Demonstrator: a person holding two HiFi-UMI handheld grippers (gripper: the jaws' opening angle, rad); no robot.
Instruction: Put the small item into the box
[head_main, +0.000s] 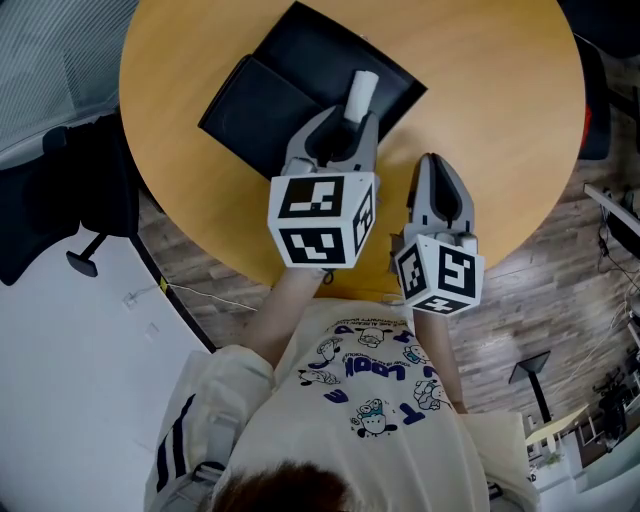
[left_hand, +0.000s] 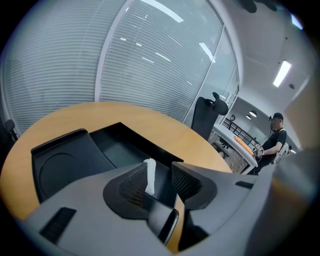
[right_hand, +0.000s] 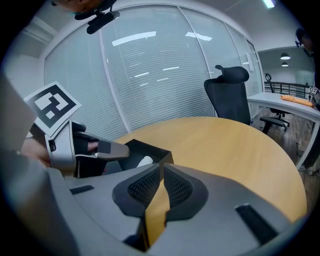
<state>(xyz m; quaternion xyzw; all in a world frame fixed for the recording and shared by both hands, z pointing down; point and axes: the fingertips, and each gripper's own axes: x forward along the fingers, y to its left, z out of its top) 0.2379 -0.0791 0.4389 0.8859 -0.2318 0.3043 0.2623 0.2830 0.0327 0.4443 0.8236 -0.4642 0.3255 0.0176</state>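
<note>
The small white item (left_hand: 150, 176) stands nearly upright between the jaws of the left gripper (left_hand: 160, 167), leaning against the left-hand pad (left_hand: 132, 186), with a clear gap between it and the right-hand pad. From above, its top (head_main: 361, 92) pokes out past the jaw tips, over the near right corner of the open black box (head_main: 320, 50). Whether its lower end touches the bottom of the box I can't tell. The left gripper's jaws stand wide apart, so they flank the item rather than pinch it; the gripper itself is angled down over the box edge. The box's lid (head_main: 250, 112) lies flat just beside the box, on the round wooden table (head_main: 490, 90). The right gripper (head_main: 437, 168) hangs over bare tabletop just to the right of the box, near the left gripper but not touching it. Its jaws are drawn together to a thin slit with only the tabletop showing through, and nothing is held in them (right_hand: 161, 172).
</note>
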